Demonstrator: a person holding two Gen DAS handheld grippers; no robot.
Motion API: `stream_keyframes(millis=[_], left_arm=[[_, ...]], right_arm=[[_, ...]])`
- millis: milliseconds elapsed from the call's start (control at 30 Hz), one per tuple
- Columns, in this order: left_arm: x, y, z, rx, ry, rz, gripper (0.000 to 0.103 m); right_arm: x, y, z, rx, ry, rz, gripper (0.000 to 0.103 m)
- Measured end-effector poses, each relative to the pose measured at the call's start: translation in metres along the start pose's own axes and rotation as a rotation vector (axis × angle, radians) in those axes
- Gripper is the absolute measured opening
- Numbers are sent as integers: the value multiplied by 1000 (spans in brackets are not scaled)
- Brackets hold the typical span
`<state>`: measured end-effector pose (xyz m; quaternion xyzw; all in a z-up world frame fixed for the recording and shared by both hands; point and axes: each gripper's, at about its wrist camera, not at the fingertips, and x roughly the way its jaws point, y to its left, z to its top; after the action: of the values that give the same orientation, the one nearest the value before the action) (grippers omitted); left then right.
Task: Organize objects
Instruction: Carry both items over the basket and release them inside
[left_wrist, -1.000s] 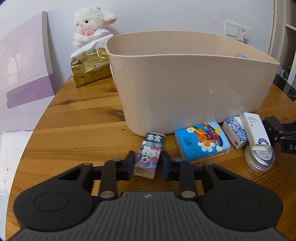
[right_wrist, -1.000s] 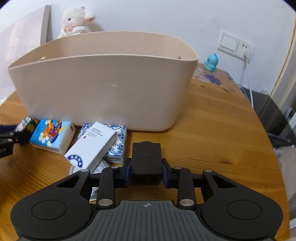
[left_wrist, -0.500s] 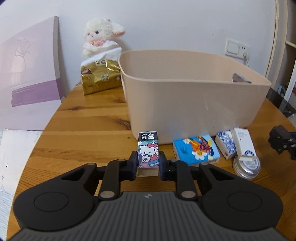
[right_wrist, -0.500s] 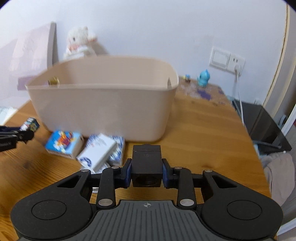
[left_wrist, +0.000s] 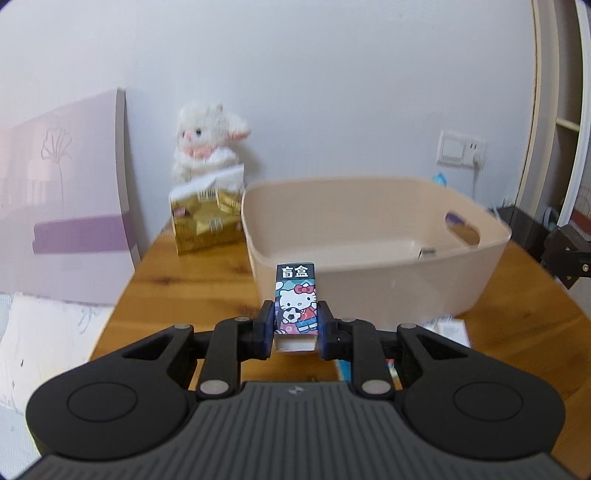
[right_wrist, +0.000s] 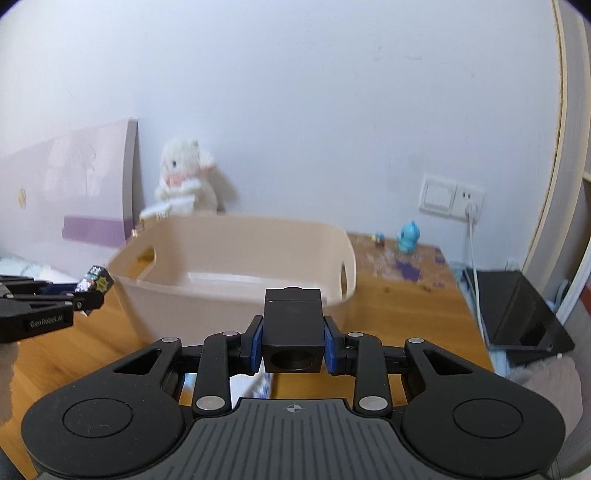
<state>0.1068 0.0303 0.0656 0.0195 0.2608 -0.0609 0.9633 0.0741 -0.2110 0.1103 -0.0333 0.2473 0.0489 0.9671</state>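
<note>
My left gripper (left_wrist: 294, 328) is shut on a small Hello Kitty box (left_wrist: 295, 299) and holds it up in front of the beige plastic bin (left_wrist: 373, 236). The box and left gripper also show at the left of the right wrist view (right_wrist: 94, 282). My right gripper (right_wrist: 292, 347) is shut on a black cube (right_wrist: 292, 332), raised in front of the bin (right_wrist: 236, 266). A small silver object (left_wrist: 427, 253) lies inside the bin. Tissue packs on the table (left_wrist: 447, 326) are mostly hidden below the grippers.
A white plush lamb (left_wrist: 207, 144) and a gold tissue pack (left_wrist: 205, 221) stand behind the bin's left end. A purple-and-white board (left_wrist: 62, 192) leans on the wall at left. A blue figurine (right_wrist: 408, 242) and a wall socket (right_wrist: 448, 197) are at the right. A black box (right_wrist: 517, 310) sits beyond the table's right edge.
Both grippers have risen from table level with their objects, so the bin's inside is now in sight. The items on the table have dropped out of view.
</note>
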Motion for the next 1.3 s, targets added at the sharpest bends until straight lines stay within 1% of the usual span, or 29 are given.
stream_keyframes(millis=[133, 267, 400, 500, 600, 733, 900, 1033, 1200, 1233, 1267, 1300], left_arm=[[-12, -3, 20, 9, -52, 2, 25], [-16, -5, 40, 13, -96, 10, 25], [-5, -7, 56, -3, -109, 11, 25], [12, -11, 65, -8, -98, 13, 25], [34, -17, 70, 0, -80, 29, 25], [67, -21, 73, -12, -25, 38, 25], [106, -21, 67, -29, 52, 64, 25], [121, -21, 62, -23, 90, 74, 25], [133, -27, 57, 16, 139, 86, 25], [134, -29, 57, 22, 147, 87, 25], [135, -30, 56, 27, 154, 89, 25], [134, -31, 55, 29, 156, 91, 25]], right_arm=[[-5, 2, 19, 10, -50, 3, 29], [3, 2, 33, 21, -86, 3, 29], [24, -1, 43, 42, -86, 1, 29], [44, -3, 47, 46, -81, -13, 29], [67, -2, 48, 34, -77, -38, 29], [97, -3, 46, 37, -40, -46, 29], [132, -4, 45, 38, 34, -36, 29], [154, -7, 43, 48, 81, -40, 29], [174, -11, 32, 56, 154, -34, 29], [174, -12, 29, 65, 160, -31, 31], [173, -14, 27, 73, 161, -28, 37], [171, -15, 25, 77, 157, -24, 40]])
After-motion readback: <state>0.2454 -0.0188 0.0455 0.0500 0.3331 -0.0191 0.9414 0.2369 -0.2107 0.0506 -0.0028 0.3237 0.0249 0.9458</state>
